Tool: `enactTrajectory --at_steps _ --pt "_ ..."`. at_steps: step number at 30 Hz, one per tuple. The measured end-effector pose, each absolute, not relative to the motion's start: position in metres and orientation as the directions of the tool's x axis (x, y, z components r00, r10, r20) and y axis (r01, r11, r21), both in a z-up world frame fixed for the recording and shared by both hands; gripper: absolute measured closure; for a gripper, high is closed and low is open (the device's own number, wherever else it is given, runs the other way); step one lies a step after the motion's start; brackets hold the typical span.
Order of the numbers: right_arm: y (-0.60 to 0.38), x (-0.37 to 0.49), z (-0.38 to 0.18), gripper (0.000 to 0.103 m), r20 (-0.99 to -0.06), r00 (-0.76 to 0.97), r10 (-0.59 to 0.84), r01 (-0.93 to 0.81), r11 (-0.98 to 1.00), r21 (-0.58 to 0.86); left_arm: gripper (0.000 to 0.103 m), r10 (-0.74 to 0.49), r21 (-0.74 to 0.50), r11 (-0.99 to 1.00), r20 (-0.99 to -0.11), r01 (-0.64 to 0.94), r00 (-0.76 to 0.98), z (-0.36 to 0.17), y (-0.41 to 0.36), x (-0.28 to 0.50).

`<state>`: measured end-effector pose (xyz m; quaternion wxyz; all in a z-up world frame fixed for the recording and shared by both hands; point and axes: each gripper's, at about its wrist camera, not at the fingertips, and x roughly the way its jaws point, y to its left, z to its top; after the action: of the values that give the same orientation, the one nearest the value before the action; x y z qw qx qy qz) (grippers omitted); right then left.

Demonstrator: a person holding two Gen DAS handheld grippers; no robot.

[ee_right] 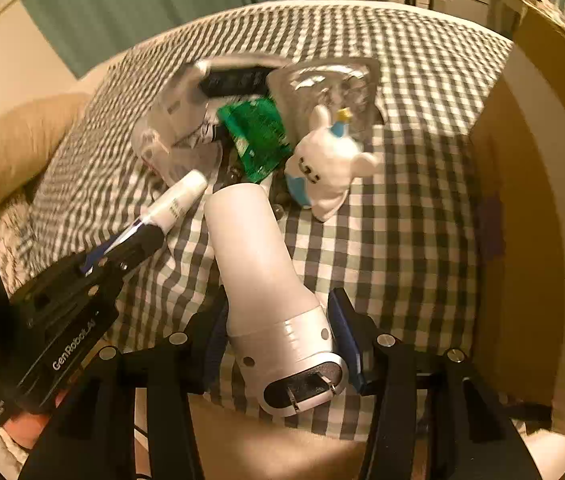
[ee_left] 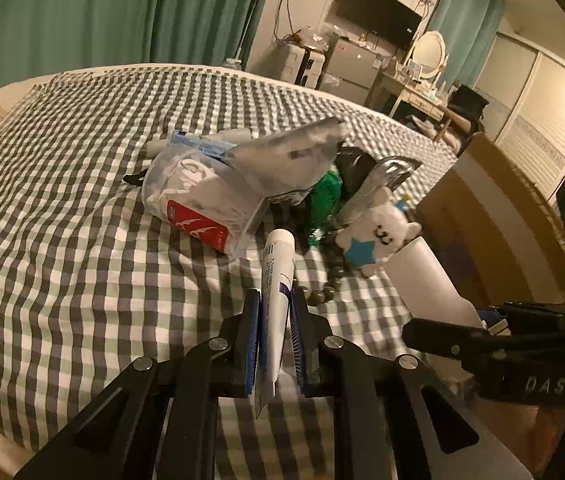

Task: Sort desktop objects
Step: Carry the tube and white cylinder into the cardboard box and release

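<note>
My left gripper (ee_left: 275,300) is shut on a white tube with a purple band (ee_left: 276,280) and holds it above the checked bedspread; the tube also shows in the right wrist view (ee_right: 178,200). My right gripper (ee_right: 278,312) is shut on a white cylindrical device with a two-prong plug end (ee_right: 266,264), also seen in the left wrist view (ee_left: 426,280). Beyond lie a white plush toy (ee_left: 376,236) (ee_right: 326,168), a green packet (ee_right: 258,136), a clear plastic bag with a red label (ee_left: 198,200) and a foil pouch (ee_right: 330,84).
A cardboard box (ee_left: 494,216) (ee_right: 530,200) stands at the right of the pile. A string of dark beads (ee_left: 324,292) lies on the bedspread (ee_left: 62,200). A pillow (ee_right: 14,148) is at the left. A dresser with a mirror (ee_left: 428,54) stands behind the bed.
</note>
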<state>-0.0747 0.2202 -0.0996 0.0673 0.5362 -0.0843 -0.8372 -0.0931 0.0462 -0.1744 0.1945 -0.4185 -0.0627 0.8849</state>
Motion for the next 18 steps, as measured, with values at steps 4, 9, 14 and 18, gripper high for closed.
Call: enactTrajectory --at_steps 4,9,14,18 --pt "0.226 -0.061 -0.076 0.055 -0.854 -0.483 -0.194 0.022 -0.978 0.209 0.089 0.417 -0.282 -0.908 -0.690 -0.311 -0.592 -0.153 0.047 -0.071" --pt "0.242 -0.037 -0.027 0.055 -0.786 -0.594 -0.169 -0.006 -0.977 0.214 0.089 0.422 -0.178 -0.893 -0.651 -0.414 -0.631 -0.111 0.069 -0.038" --pt "0.279 -0.018 0.018 0.055 -0.711 -0.695 -0.110 -0.076 -0.971 0.225 0.089 0.521 -0.195 -0.834 -0.587 -0.516 -0.620 -0.058 0.107 -0.023" --pt "0.319 -0.003 0.044 0.055 -0.676 -0.736 -0.036 -0.156 -0.963 0.222 0.089 0.616 -0.226 -0.764 -0.535 -0.605 -0.578 -0.016 0.150 -0.023"
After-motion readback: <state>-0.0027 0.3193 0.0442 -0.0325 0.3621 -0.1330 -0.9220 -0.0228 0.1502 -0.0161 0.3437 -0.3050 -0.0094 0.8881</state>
